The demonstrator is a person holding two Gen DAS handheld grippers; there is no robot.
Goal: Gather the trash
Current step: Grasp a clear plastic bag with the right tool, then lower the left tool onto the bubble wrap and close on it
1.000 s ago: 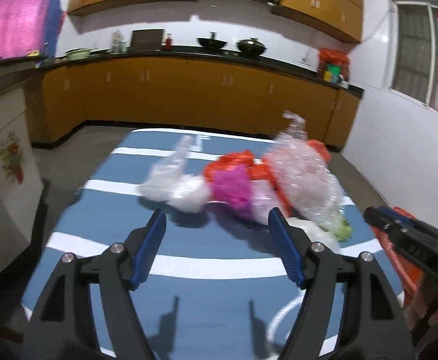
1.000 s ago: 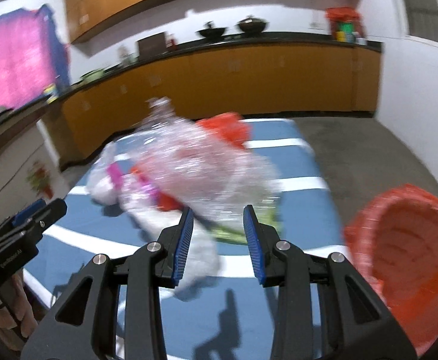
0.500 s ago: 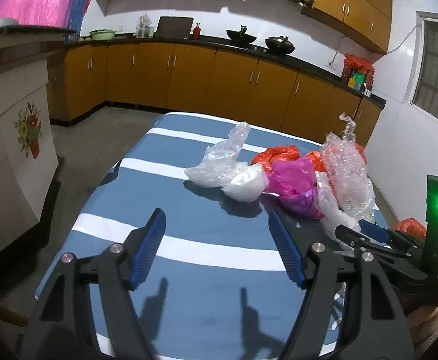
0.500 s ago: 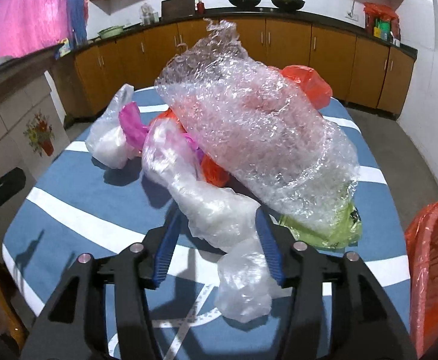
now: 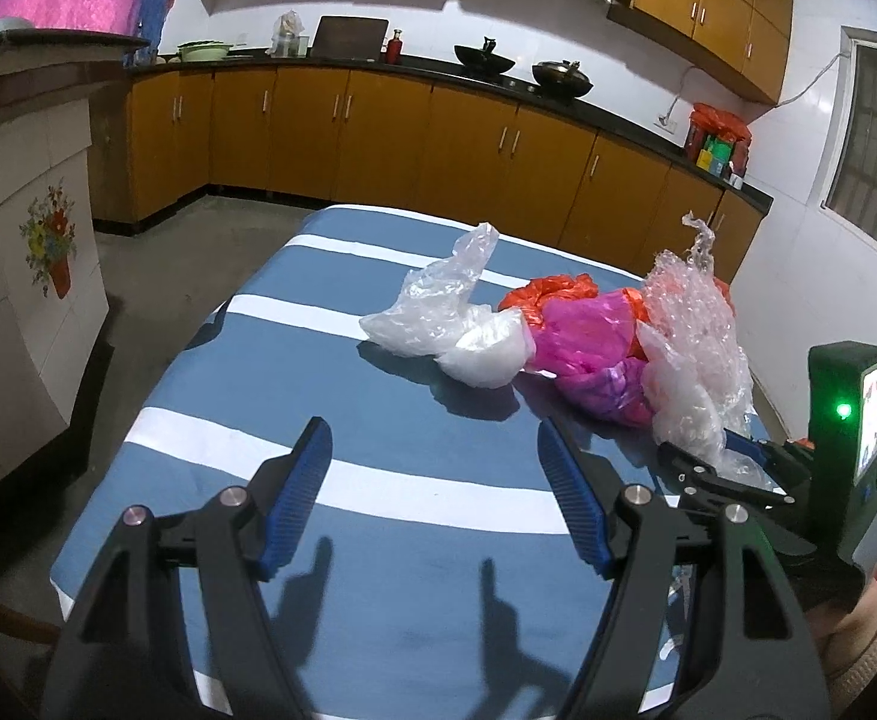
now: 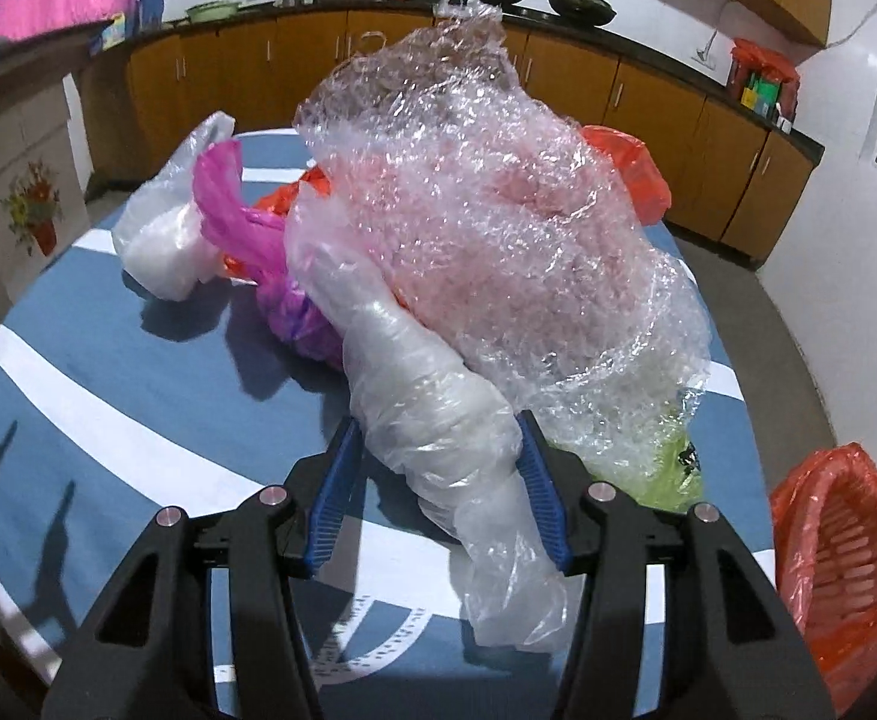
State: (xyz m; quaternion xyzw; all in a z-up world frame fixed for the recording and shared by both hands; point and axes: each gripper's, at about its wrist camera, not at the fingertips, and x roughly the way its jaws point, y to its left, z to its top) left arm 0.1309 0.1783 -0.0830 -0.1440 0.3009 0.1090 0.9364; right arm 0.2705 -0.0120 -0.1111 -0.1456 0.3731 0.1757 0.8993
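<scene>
A heap of plastic trash lies on the blue striped table (image 5: pixel 378 420): clear bags (image 5: pixel 438 324), a pink bag (image 5: pixel 588 342), an orange bag (image 5: pixel 558 291) and bubble wrap (image 5: pixel 696 312). My left gripper (image 5: pixel 432 450) is open and empty over bare table, short of the heap. In the right wrist view my right gripper (image 6: pixel 438 444) is open with its jaws on either side of a rolled clear plastic bag (image 6: pixel 450 432), under the bubble wrap (image 6: pixel 486 228). A green wrapper (image 6: pixel 672 468) lies beneath.
An orange-lined basket (image 6: pixel 834 564) stands off the table's right edge. Kitchen cabinets and a counter (image 5: pixel 438 120) run along the far wall. A tiled counter (image 5: pixel 24 252) stands to the left. The right gripper's body (image 5: pixel 798 480) shows at the left view's right side.
The right gripper has moved forward into the heap and opened wider, so the rolled clear bag now lies between its jaws. The left gripper has drawn back and left, still open.
</scene>
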